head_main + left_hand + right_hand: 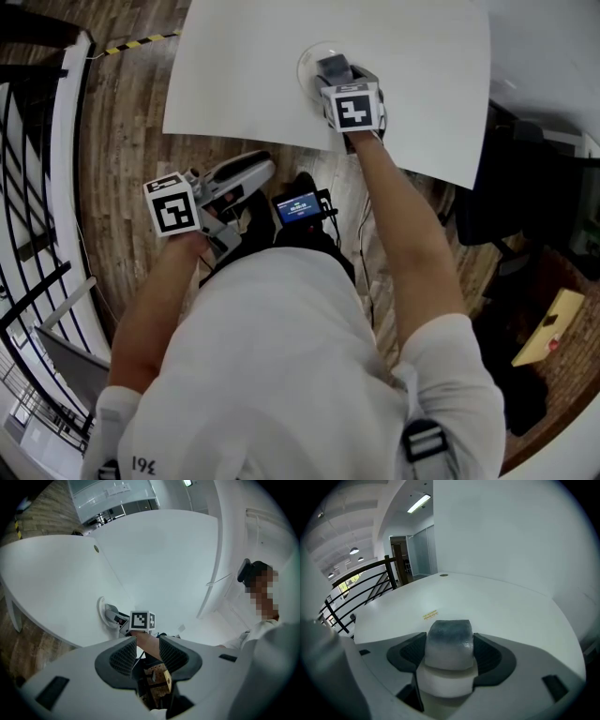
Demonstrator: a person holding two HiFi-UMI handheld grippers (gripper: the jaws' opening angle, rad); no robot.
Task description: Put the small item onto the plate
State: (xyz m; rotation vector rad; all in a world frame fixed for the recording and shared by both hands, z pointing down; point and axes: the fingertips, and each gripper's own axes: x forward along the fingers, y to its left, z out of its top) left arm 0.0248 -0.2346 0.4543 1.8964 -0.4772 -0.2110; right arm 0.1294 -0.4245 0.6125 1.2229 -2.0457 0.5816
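Note:
On the white table (234, 75) lies a pale round plate (307, 64), also seen in the left gripper view (100, 607). My right gripper (335, 67) hovers over the plate, shut on the small item (449, 641), a rounded grey block with a white lower part wedged between the dark pads (408, 654). Whether the item touches the plate is hidden. My left gripper (253, 173) hangs back off the table's near edge by my body, jaws apart and holding nothing (143, 656).
A black railing (37, 187) runs along the left over wooden floor. A small device with a blue screen (298, 207) hangs at my chest. A dark chair (525, 187) stands right of the table. A small yellow sticker (431, 615) lies on the tabletop.

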